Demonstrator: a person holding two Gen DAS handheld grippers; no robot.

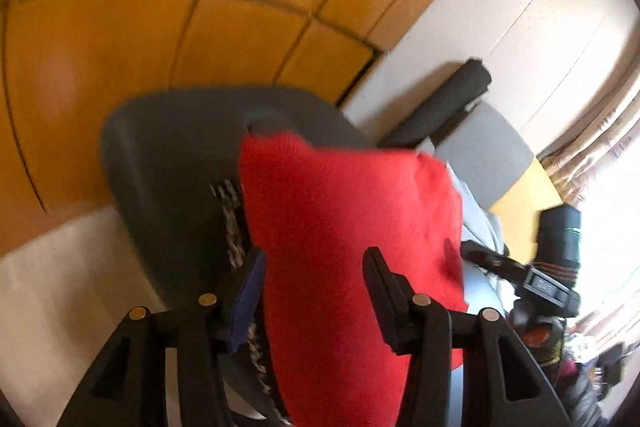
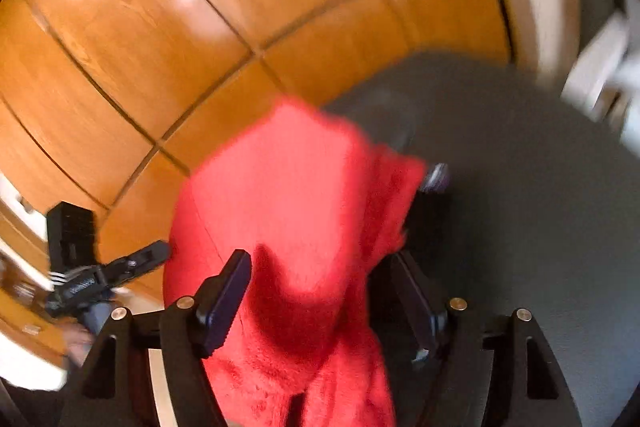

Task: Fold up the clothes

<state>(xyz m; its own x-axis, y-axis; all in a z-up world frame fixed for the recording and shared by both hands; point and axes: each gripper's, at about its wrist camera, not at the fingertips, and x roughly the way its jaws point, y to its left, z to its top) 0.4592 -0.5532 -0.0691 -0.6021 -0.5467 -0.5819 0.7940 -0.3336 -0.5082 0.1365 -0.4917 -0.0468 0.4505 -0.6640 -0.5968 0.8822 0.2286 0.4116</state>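
With the red garment (image 1: 352, 239) raised in front of the grey chair (image 1: 168, 163), between the spread fingers of both left claw (image 1: 316, 291) and right claw (image 2: 320, 291) (neither visibly clamped), the fabric may slip and bunch.

Behind is a big wall of shiny orange-brown wooden panels (image 1: 180, 27). A dark grey chair back (image 1: 168, 155) stands in front of it. A pale curtain (image 1: 600, 131) hangs by a bright window (image 1: 612, 227).
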